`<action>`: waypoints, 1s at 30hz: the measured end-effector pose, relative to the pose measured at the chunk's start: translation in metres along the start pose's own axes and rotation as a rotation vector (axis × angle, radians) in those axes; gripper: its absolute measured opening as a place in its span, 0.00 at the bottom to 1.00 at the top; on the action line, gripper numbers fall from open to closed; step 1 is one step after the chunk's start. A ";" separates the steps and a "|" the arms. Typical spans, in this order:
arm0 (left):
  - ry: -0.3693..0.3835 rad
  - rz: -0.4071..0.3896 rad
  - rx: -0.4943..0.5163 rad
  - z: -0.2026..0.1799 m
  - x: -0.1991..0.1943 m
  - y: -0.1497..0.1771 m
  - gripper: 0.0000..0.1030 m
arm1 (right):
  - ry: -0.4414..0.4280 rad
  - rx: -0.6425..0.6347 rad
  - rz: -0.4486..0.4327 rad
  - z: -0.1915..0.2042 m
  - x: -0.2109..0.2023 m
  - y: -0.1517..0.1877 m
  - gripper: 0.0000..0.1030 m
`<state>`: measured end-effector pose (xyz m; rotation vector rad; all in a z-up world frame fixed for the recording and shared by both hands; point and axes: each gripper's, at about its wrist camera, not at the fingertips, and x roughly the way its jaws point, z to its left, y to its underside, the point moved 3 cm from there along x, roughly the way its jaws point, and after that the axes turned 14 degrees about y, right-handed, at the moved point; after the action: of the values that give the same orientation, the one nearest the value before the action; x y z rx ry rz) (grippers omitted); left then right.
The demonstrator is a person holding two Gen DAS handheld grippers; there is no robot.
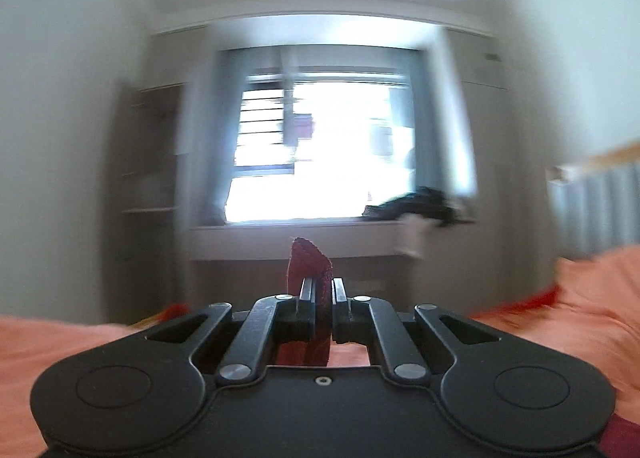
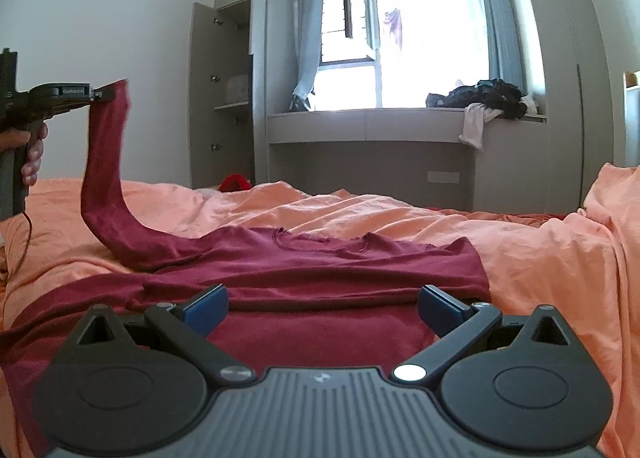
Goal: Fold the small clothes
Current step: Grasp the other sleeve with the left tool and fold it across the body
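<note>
Right gripper (image 2: 322,310) hovers wide open over a maroon long-sleeved shirt (image 2: 304,270) spread on the bed.

The shirt lies flat on the orange bedsheet (image 2: 540,258), neckline toward 12 o'clock. Its sleeve (image 2: 106,161) rises at 10 o'clock, the cuff pinched in the left gripper (image 1: 320,294), whose jaws are closed narrow on the fabric, held well above the bed. Beyond, at 12 o'clock, stands the window (image 2: 400,41); a pile of dark clothes (image 2: 480,95) sits on its sill at 1 o'clock, and an open wardrobe (image 2: 228,93) stands at 11 o'clock.
</note>
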<state>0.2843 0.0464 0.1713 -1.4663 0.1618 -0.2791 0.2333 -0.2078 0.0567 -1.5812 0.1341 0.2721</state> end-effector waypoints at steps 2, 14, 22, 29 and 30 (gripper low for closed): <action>0.088 0.016 0.015 -0.039 0.005 0.006 0.06 | 0.014 0.010 -0.005 -0.003 -0.001 -0.001 1.00; 0.465 0.354 -0.023 -0.167 0.004 0.128 0.10 | 0.122 0.106 0.022 -0.027 0.002 -0.002 1.00; 0.573 0.482 -0.075 -0.153 -0.007 0.162 0.62 | 0.119 0.101 0.039 -0.024 0.005 0.003 1.00; 0.403 0.480 -0.140 -0.090 -0.006 0.129 0.82 | 0.063 0.020 0.029 -0.005 0.005 0.007 1.00; 0.348 0.482 -0.143 -0.077 -0.002 0.126 0.84 | 0.054 -0.001 0.025 0.000 0.005 0.008 1.00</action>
<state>0.2716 -0.0169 0.0386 -1.4604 0.8174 -0.1276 0.2360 -0.2073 0.0482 -1.5894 0.1957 0.2498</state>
